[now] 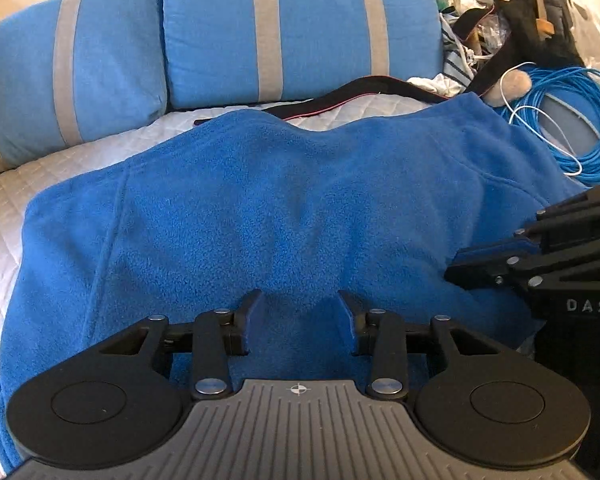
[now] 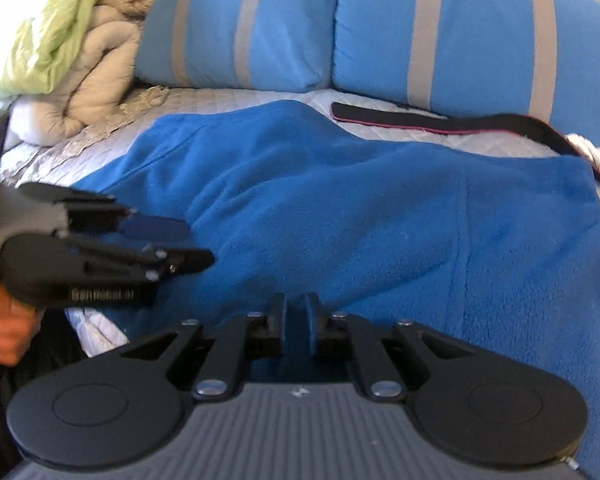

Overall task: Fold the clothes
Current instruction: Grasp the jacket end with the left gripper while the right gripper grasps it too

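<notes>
Quilted white bedcover [image 1: 16, 184] carries the blue fleece garment [image 1: 280, 200], spread flat just in front of two blue pillows [image 1: 300, 28] with grey stripes. Beside the garment's right edge lies a coiled blue cable [image 1: 580, 120]. The left gripper [image 1: 300, 316] stands parted over fleece; whether it pinches fabric I cannot tell. The right gripper [image 2: 296, 320] is nearly closed, grip unclear.

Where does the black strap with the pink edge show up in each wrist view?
Left wrist: black strap lies upper centre, on the white quilt beyond the blue fleece.
Right wrist: the strap lies upper right, beyond the fleece's far edge.
Shared landmark: the blue striped pillows directly behind it.
</notes>
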`<state>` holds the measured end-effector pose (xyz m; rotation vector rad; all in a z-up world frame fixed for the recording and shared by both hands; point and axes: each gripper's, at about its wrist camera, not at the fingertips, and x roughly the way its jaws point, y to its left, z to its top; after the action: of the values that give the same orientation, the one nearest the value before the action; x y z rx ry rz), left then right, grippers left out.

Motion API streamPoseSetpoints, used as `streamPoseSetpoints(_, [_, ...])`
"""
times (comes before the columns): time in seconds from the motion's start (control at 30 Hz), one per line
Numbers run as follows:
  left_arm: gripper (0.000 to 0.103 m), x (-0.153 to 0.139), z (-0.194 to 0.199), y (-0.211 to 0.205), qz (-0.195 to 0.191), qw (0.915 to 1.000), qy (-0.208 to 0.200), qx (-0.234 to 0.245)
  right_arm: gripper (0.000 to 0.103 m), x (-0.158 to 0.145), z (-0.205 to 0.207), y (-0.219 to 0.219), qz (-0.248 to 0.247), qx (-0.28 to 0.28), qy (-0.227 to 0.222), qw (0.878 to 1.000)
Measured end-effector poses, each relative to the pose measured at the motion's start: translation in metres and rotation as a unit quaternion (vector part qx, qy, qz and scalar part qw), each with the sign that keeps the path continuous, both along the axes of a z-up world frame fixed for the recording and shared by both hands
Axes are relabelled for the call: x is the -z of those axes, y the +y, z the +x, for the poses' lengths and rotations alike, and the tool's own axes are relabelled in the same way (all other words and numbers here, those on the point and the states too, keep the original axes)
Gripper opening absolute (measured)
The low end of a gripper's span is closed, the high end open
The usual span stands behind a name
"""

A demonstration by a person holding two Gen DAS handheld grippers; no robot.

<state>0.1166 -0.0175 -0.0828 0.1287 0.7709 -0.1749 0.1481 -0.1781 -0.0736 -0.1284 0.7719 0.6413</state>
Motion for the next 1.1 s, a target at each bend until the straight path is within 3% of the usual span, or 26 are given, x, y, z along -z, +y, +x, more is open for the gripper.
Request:
streamPoseSetpoints(0.07, [0.038, -0.006, 0.000, 0.003, -0.008, 1.0000, 0.005, 0.001, 0.029, -0.002, -0.002, 0.000, -0.001, 0.000, -0.005, 1.000])
streamPoseSetpoints(0.13, [0.043, -0.016, -0.003, 0.006, -0.011, 0.9999, 0.011, 0.001, 0.039, -0.008, -0.005, -0.004, 0.006, 0.001, -0.012, 1.000])
streamPoseSetpoints(0.17, [0.053, -0.023, -0.007, 0.008, -0.005, 0.9999, 0.014, -0.003, 0.057, -0.012, -0.007, -0.008, 0.012, 0.005, -0.015, 1.000])
streamPoseSetpoints(0.2, [0.058, -0.030, -0.011, 0.010, 0.005, 0.9999, 0.007, -0.008, 0.084, -0.019, -0.010, -0.012, 0.022, 0.009, -0.020, 1.000])
streamPoseSetpoints(0.27, [0.073, -0.046, -0.022, 0.015, 0.025, 0.9994, -0.018, -0.016, 0.103, -0.037, -0.020, -0.025, 0.052, 0.006, -0.038, 0.998])
streamPoseSetpoints(0.33, [0.083, -0.062, -0.031, 0.030, 0.028, 0.9985, -0.043, -0.019, 0.103, -0.053, -0.028, -0.035, 0.056, 0.011, -0.055, 0.997])
streamPoseSetpoints(0.5, [0.084, -0.088, -0.034, 0.087, -0.016, 0.9969, -0.043, -0.064, 0.103, -0.085, -0.025, -0.073, 0.055, 0.056, -0.058, 0.995])
streamPoseSetpoints(0.63, [0.084, -0.091, -0.026, 0.153, -0.078, 0.9880, -0.012, -0.133, 0.103, -0.095, -0.002, -0.119, 0.085, 0.107, -0.019, 0.990])
streamPoseSetpoints(0.7, [0.084, -0.084, -0.018, 0.185, -0.124, 0.9816, 0.015, -0.144, 0.103, -0.091, 0.013, -0.141, 0.088, 0.125, 0.007, 0.988])
streamPoseSetpoints(0.8, [0.084, -0.067, -0.008, 0.224, -0.208, 0.9662, 0.052, -0.143, 0.103, -0.072, 0.038, -0.177, 0.100, 0.151, 0.060, 0.982])
streamPoseSetpoints(0.87, [0.085, -0.053, 0.000, 0.244, -0.263, 0.9513, 0.080, -0.139, 0.103, -0.055, 0.052, -0.202, 0.122, 0.173, 0.100, 0.972])
streamPoseSetpoints(0.97, [0.086, -0.027, 0.014, 0.270, -0.334, 0.9241, 0.110, -0.150, 0.103, -0.025, 0.070, -0.236, 0.193, 0.191, 0.170, 0.947])
streamPoseSetpoints(1.1, [0.086, 0.008, 0.031, 0.288, -0.374, 0.9034, 0.142, -0.155, 0.103, 0.019, 0.090, -0.256, 0.269, 0.171, 0.250, 0.914])
